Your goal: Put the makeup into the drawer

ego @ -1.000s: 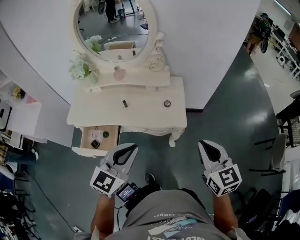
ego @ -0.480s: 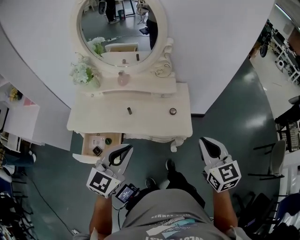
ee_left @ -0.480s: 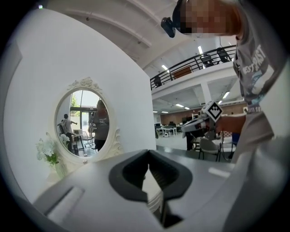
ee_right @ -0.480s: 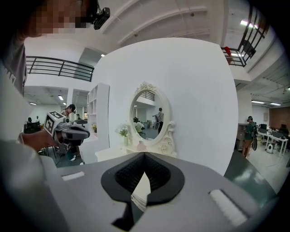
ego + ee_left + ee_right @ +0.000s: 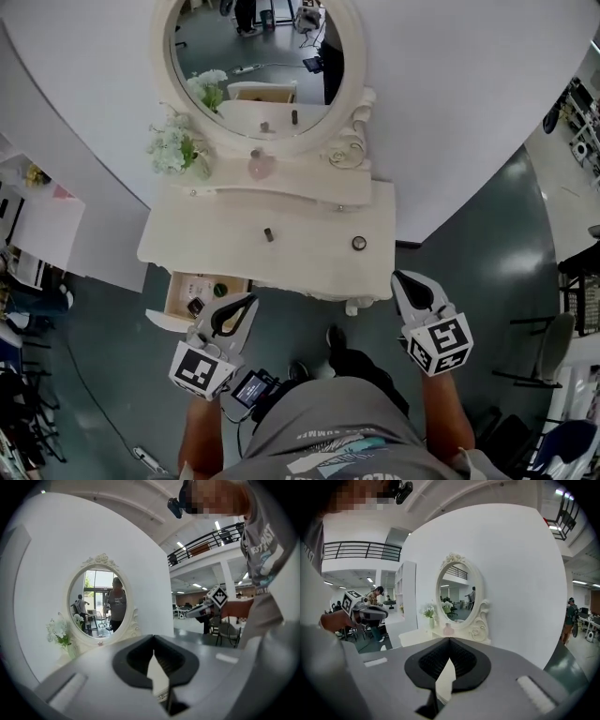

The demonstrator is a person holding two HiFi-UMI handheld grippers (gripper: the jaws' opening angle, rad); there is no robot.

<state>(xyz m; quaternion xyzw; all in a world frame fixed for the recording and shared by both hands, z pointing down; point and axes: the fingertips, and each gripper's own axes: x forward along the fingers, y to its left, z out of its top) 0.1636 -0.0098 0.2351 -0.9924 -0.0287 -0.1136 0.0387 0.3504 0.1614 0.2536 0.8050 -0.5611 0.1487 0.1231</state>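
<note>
Nearest you, both grippers hang short of the vanity table (image 5: 309, 214), empty, jaws pressed together. The left gripper (image 5: 244, 306) is before its left front, the right gripper (image 5: 403, 283) before its right front corner. Reach in like that and the closed tips will only shove the makeup.

The open drawer (image 5: 180, 286) juts out under the table's left end, just ahead of the left gripper. Bump it and the small things inside may scatter.

At the table's middle the small dark tube (image 5: 269, 234) stands upright — it looks easy to topple and roll. The round pot (image 5: 358, 243) sits near the front edge, right of centre — a nudge could drop it.

Overreach, and the pink perfume bottle (image 5: 260, 167) and flowers (image 5: 176, 148) on the table's back shelf are at risk.
</note>
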